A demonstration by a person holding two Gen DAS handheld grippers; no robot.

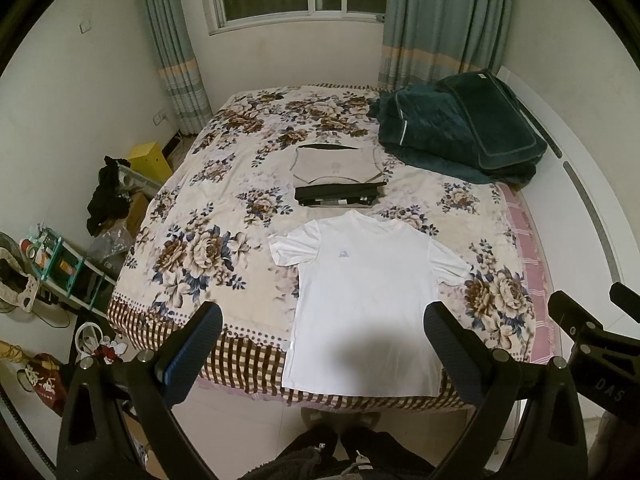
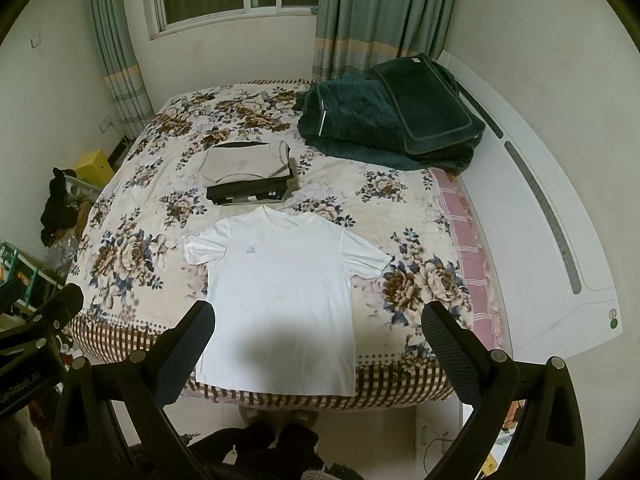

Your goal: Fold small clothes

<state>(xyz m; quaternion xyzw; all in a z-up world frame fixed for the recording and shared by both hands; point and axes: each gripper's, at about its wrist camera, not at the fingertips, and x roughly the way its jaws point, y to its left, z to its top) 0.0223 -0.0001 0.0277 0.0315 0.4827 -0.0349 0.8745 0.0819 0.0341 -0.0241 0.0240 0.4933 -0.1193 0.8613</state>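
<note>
A white T-shirt [image 1: 364, 296] lies flat and unfolded on the flowered bed sheet [image 1: 224, 208], collar toward the window, hem at the near edge; it also shows in the right wrist view [image 2: 280, 292]. Behind it sits a stack of folded clothes [image 1: 338, 178], a beige top on black ones, also seen in the right wrist view [image 2: 248, 178]. My left gripper [image 1: 322, 320] is open and empty, held above the shirt's lower half. My right gripper [image 2: 318, 320] is open and empty, also above the shirt's lower part. Neither touches the cloth.
A dark green quilt and cushion [image 1: 460, 128] lie at the bed's back right. A white headboard [image 2: 552, 240] runs along the right. Shelves and clutter [image 1: 60, 264] stand on the floor at the left. The person's feet [image 1: 340, 424] are at the bed's near edge.
</note>
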